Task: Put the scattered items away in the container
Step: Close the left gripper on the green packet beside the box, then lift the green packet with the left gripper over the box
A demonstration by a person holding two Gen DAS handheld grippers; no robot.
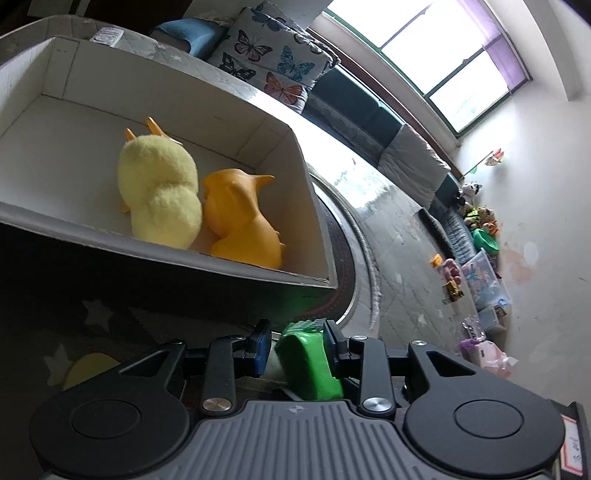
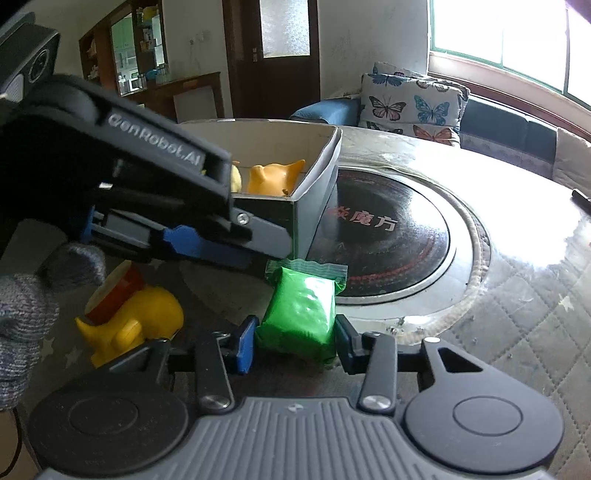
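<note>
Right gripper point(image 2: 295, 341): jaws closed onto the green packet point(image 2: 301, 317), one blue pad against each of its sides; the packet rests on the dark star-patterned mat point(image 2: 59, 354), its crimped clear end pointing toward the box. Left gripper point(image 1: 297, 345): jaws stand part-way apart with the same green packet point(image 1: 310, 363) between them; the right-hand pad lies against the packet, while a gap shows at the left-hand pad, so no grip is confirmed there. In the right wrist view the left gripper's body crosses from the upper left, its tip reaching the far end of the packet; a grey knitted glove point(image 2: 22, 314) covers the hand that carries it.

Just beside the packet on the mat, toward the left: a yellow plastic toy point(image 2: 129, 328), with a red and cream item point(image 2: 114, 290) touching its upper side; what that item is cannot be told. Beyond the packet stands the white cardboard box point(image 1: 314, 206), open at the top; inside it a pale yellow plush duck point(image 1: 159, 192) lies against an orange plastic toy point(image 1: 240, 218), the two touching, both near the box's corner closest to the grippers. Beside the box, a black round hob plate point(image 2: 388, 243) with red characters is set into the table's surface. Farther off: butterfly-print cushions point(image 2: 410, 103) on a bench under the window point(image 2: 517, 33).
</note>
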